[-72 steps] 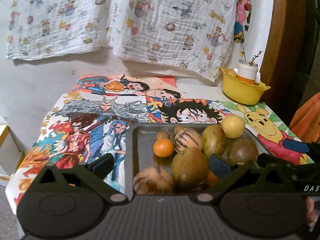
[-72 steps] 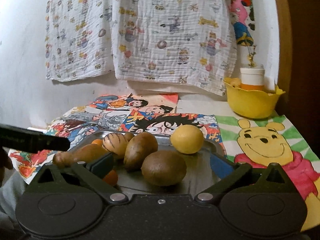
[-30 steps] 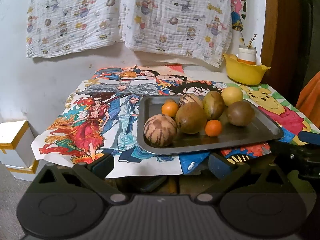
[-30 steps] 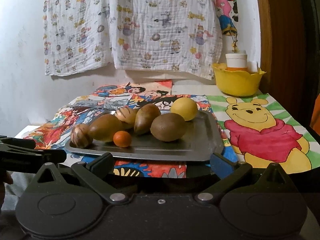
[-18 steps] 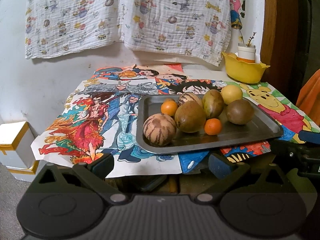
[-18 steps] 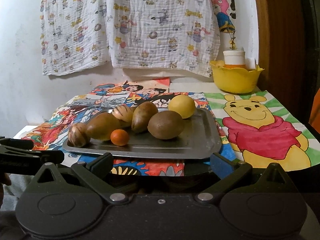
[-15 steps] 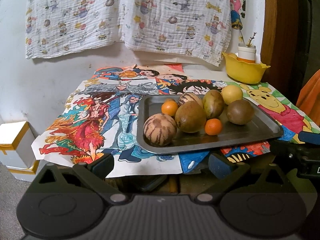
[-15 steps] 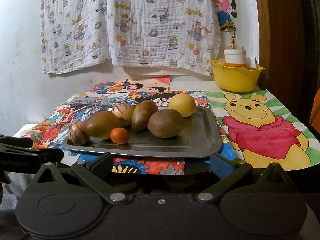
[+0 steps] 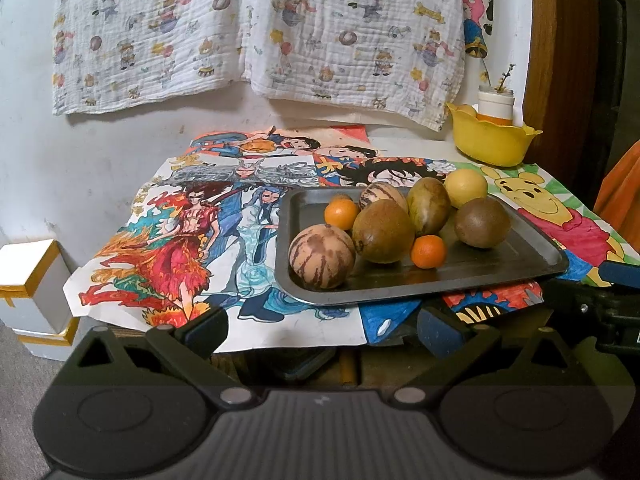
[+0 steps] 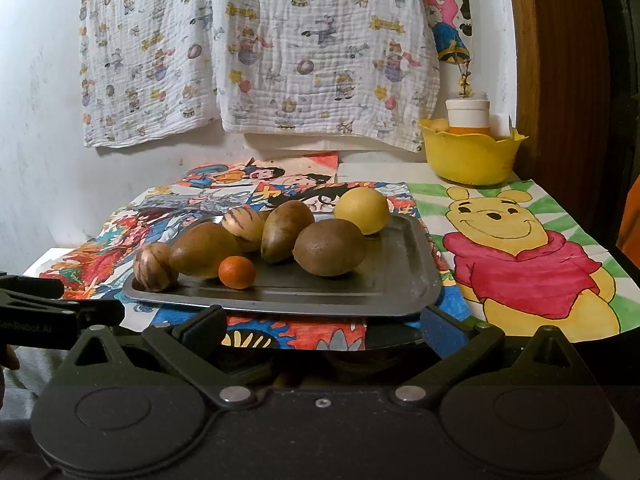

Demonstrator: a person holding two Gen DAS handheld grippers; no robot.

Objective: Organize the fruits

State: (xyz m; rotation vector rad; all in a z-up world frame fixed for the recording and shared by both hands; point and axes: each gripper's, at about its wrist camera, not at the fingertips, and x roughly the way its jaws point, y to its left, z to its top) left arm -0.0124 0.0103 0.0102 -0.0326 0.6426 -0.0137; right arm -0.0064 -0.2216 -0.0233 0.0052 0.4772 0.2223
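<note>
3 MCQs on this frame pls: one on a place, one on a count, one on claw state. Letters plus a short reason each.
1. Where does the yellow bowl stand?
A. on the tray
B. at the table's far right corner, off the tray
C. on the floor

2. How many small orange fruits show on the metal tray?
A. one
B. two
C. four

3. What state are the left claw and right claw in?
A. both open, holding nothing
B. left shut on a fruit
C. right shut on the tray

Key: 1 B, the bowl sits behind the bear drawing, apart from the tray. 2 B, the left wrist view shows two. 3 A, each view shows fingers spread with nothing between them.
</note>
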